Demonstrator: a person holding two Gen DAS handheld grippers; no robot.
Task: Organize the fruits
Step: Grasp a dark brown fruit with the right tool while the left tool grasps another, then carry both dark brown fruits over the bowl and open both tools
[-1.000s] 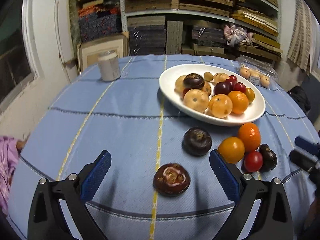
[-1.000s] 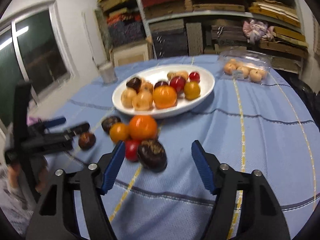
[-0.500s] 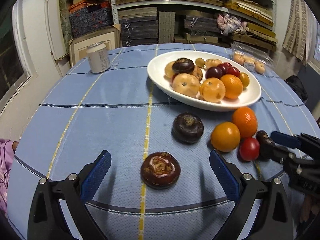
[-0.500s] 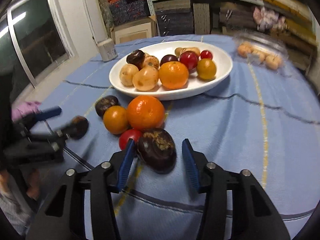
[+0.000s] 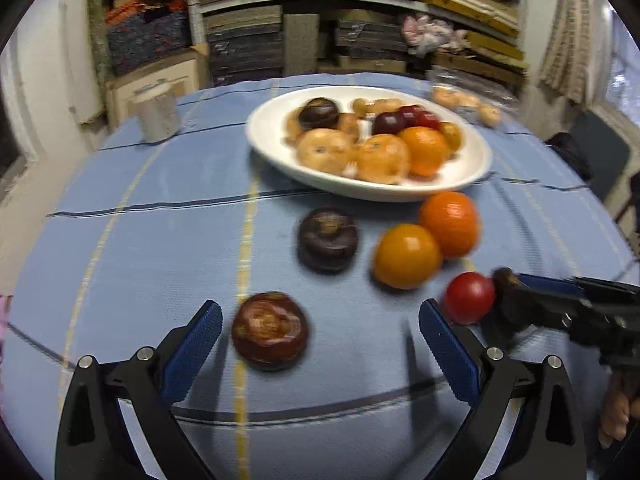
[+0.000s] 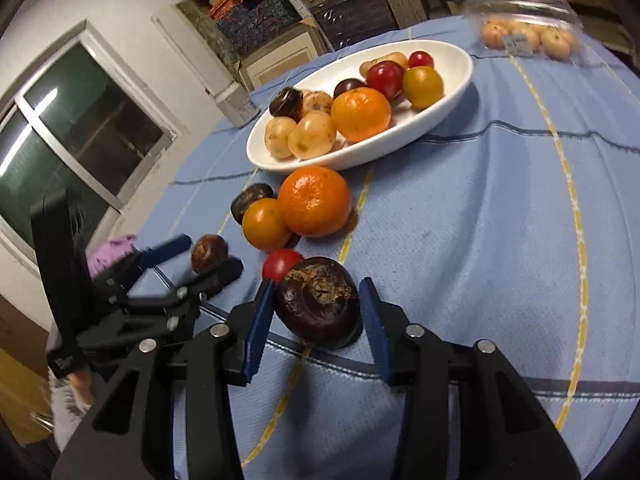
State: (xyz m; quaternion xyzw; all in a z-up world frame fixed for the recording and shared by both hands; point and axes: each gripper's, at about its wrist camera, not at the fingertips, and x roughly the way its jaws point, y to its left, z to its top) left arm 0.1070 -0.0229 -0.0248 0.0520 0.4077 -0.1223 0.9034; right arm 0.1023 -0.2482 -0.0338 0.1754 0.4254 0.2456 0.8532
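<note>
From your left wrist view, your left gripper (image 5: 320, 330) has its fingers spread wide and holds nothing — a reddish-brown fruit (image 5: 270, 330) lies on the table (image 5: 140, 240) between them, nearer the left finger. The white plate (image 5: 476, 168) heaped with fruit stands further back.

From your right wrist view, your right gripper (image 6: 318, 310) has its fingers drawn close on either side of a dark purple fruit (image 6: 318, 308) — whether they press it, you cannot tell. A small red fruit (image 6: 282, 264) touches it; two orange fruits (image 6: 314, 202) sit beyond.
</note>
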